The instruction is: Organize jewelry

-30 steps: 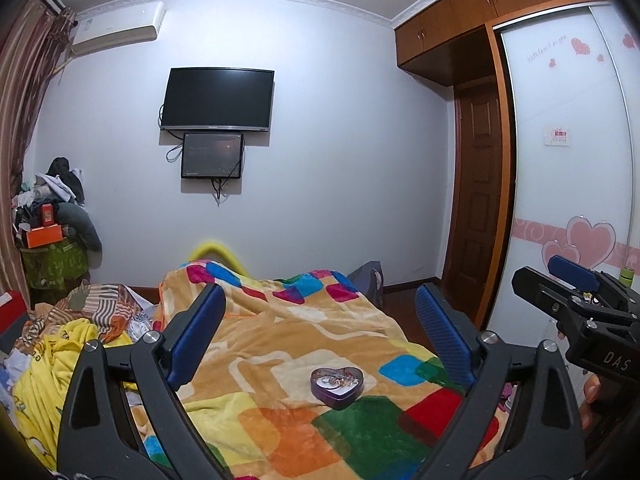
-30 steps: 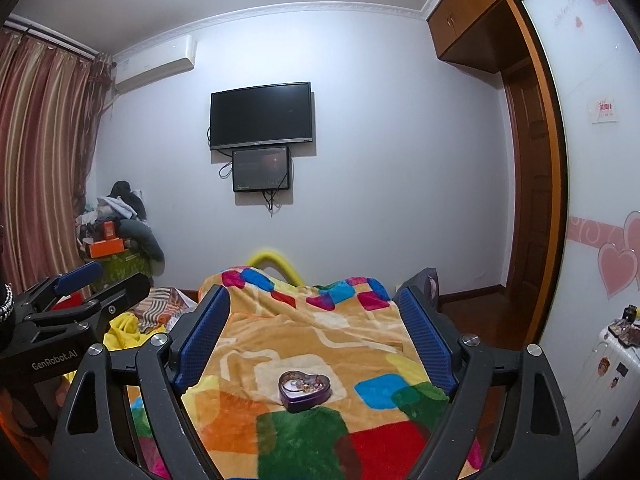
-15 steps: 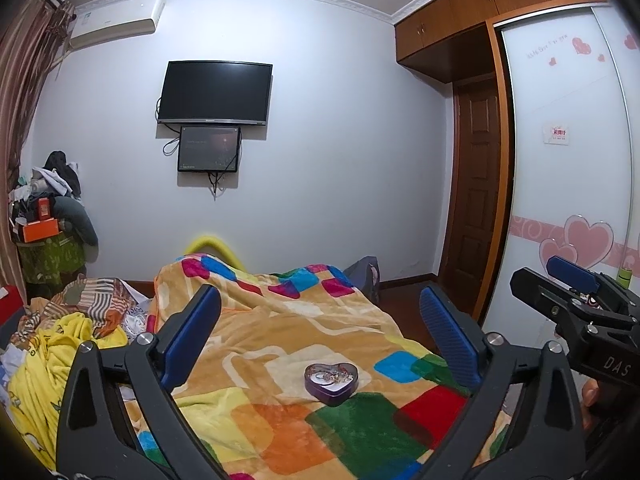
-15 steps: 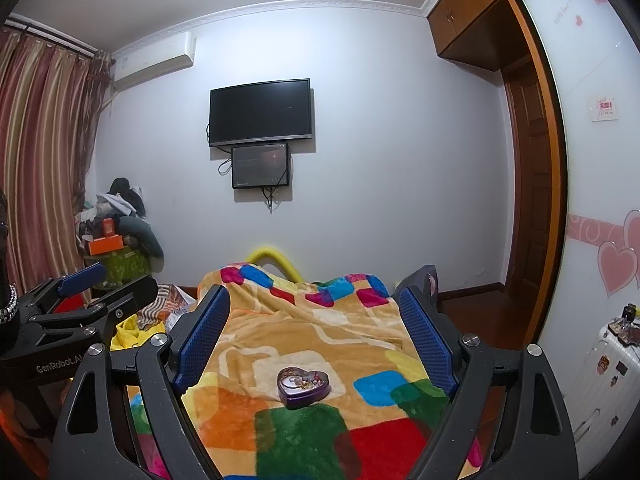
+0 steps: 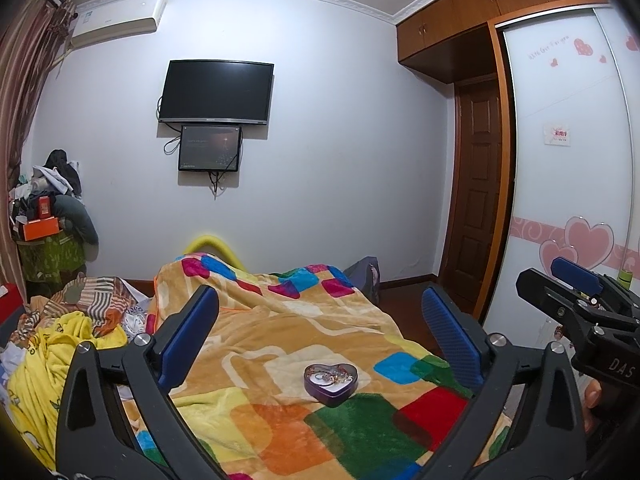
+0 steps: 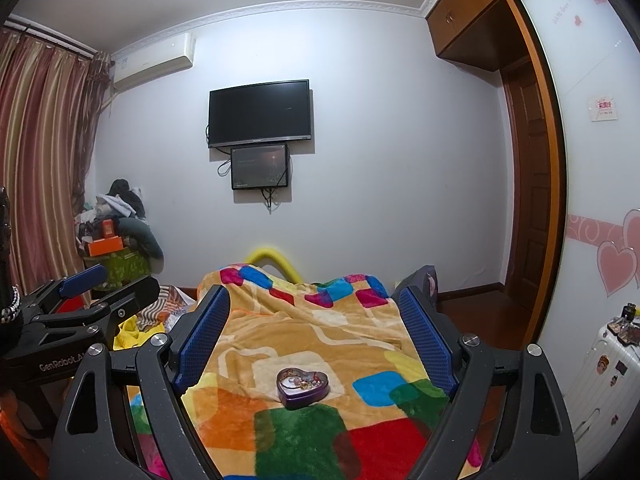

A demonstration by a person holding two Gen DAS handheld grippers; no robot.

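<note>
Oddly, only the right wrist view catches the white suitcase (image 6: 606, 364) with small items on top, at the foot of the heart-patterned wardrobe door (image 6: 600, 184); the left wrist view instead shows more of the crumpled yellow bedding (image 5: 48, 368) beside the patchwork blanket (image 5: 304, 340). Each view also takes in the other tool at its edge. The left gripper (image 5: 320, 344) is spread wide with nothing between its blue pads, and so is the right gripper (image 6: 316, 336). A purple heart-shaped tin (image 5: 330, 378) (lid off, small jewelry pieces inside) sits on the blanket, ahead of both grippers and apart from their fingers. On the far wall hang a television (image 6: 260, 113) and a smaller screen below it. Blanket lies bare all around the tin.
</note>
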